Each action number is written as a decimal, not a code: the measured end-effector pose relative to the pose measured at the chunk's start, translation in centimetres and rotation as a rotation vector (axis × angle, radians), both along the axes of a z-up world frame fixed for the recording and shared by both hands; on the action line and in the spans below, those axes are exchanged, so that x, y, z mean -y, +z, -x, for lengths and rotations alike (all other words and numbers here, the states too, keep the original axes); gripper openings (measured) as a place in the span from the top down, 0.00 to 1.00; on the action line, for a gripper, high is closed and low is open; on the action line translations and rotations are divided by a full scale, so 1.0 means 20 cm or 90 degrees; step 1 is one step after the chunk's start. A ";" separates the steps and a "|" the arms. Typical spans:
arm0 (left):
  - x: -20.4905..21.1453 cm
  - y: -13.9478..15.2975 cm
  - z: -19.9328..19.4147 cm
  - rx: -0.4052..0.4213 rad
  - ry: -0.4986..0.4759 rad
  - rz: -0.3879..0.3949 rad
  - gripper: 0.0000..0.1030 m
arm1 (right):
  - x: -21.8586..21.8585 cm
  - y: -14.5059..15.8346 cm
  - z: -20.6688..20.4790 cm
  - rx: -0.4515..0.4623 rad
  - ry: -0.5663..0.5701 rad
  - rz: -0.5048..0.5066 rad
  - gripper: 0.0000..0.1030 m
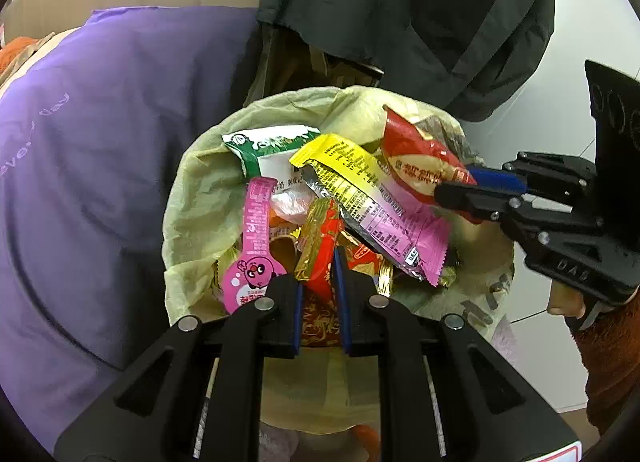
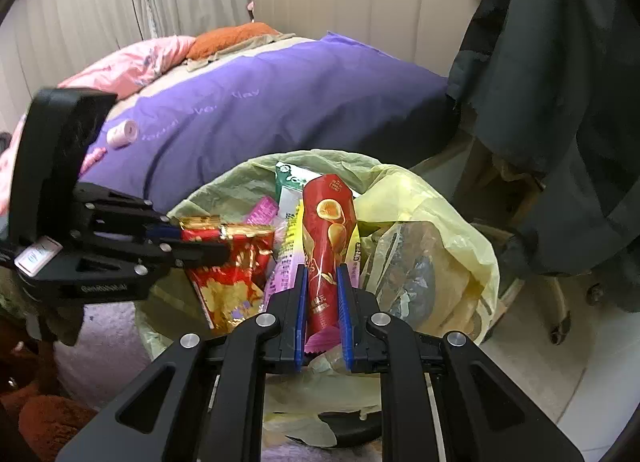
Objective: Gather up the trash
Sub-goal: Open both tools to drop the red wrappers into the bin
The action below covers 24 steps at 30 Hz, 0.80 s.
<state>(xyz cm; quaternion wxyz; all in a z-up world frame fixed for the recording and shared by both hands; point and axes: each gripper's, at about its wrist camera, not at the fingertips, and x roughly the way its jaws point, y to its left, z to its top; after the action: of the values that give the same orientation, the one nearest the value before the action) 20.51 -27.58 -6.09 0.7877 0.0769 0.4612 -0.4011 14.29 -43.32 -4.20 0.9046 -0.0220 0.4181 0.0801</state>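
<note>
Both hand-held grippers hold wrappers over the bin.

Your left hand-held gripper (image 1: pixel 318 282) is nearly closed, pinching the red-gold wrapper (image 1: pixel 320 250) just above the bin's (image 1: pixel 192 198) near rim. Your right hand-held gripper (image 2: pixel 322 290), equally narrow, clamps the red chip packet (image 2: pixel 328 230) over the bin's right side. That packet's long axis runs straight out along the fingers, its free end toward the bin's middle; the left wrapper hangs down into the heap. Both already sit over the opening, so letting go looks like all that remains, the left being lower. The bin, lined with a yellow bag (image 2: pixel 420 198), is piled high; a purple bed (image 2: pixel 280 102) lies behind it, a dark coat (image 2: pixel 560 102) hangs to its right, pale floor (image 2: pixel 540 362) beneath.
</note>
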 end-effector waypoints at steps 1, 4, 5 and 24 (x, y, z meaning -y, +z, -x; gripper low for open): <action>-0.01 0.01 0.00 0.001 0.001 0.003 0.87 | -0.01 0.00 0.00 -0.002 0.005 -0.001 0.86; -0.02 0.03 0.00 0.005 0.003 0.007 0.87 | -0.04 0.02 0.01 -0.001 0.007 0.008 0.86; -0.02 0.03 0.00 0.007 0.003 0.007 0.87 | -0.05 0.03 0.01 -0.001 0.007 0.008 0.86; -0.03 0.07 -0.09 0.016 0.005 0.019 0.81 | -0.07 0.05 0.03 -0.006 -0.061 0.009 0.78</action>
<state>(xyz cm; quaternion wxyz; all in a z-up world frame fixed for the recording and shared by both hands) 22.38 -26.93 -4.76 0.7959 0.0685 0.4459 -0.4039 13.69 -41.84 -3.24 0.9054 -0.0081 0.4232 0.0339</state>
